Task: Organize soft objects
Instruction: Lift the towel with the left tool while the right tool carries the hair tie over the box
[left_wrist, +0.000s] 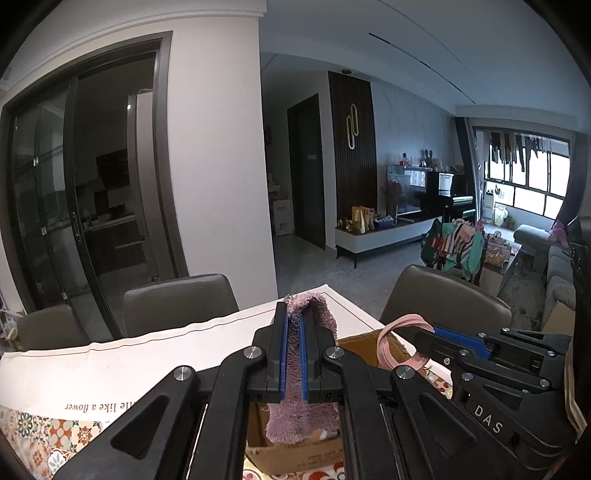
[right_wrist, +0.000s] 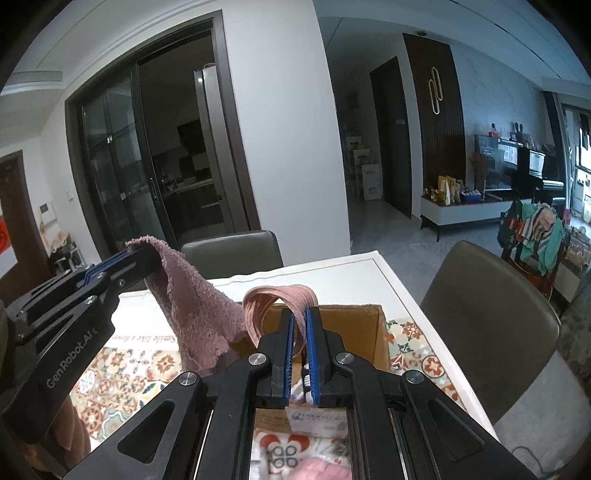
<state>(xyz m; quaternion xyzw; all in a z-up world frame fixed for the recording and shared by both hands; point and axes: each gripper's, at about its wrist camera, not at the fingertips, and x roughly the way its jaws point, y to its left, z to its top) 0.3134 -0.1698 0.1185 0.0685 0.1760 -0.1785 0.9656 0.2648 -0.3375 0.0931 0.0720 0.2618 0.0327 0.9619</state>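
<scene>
A mauve terry towel (left_wrist: 321, 310) is pinched between the blue pads of my left gripper (left_wrist: 294, 314), which is shut on it; the cloth hangs down over an open cardboard box (left_wrist: 295, 458). In the right wrist view the same towel (right_wrist: 199, 310) drapes from the left gripper (right_wrist: 147, 251) at the left. My right gripper (right_wrist: 300, 312) is shut on a pale pink ribbed band (right_wrist: 258, 306) that curls up in a loop above the box (right_wrist: 354, 325). The left wrist view shows that band (left_wrist: 386, 343) and the right gripper (left_wrist: 424, 334) at the right. Whether band and towel are joined I cannot tell.
The box stands on a table (right_wrist: 351, 273) covered by a white cloth and a patterned tile-print cloth (right_wrist: 122, 369). Grey chairs (right_wrist: 491, 302) (right_wrist: 232, 251) stand around the far side and right. More pink fabric (right_wrist: 321, 472) lies at the near edge. Behind are glass doors and a living room.
</scene>
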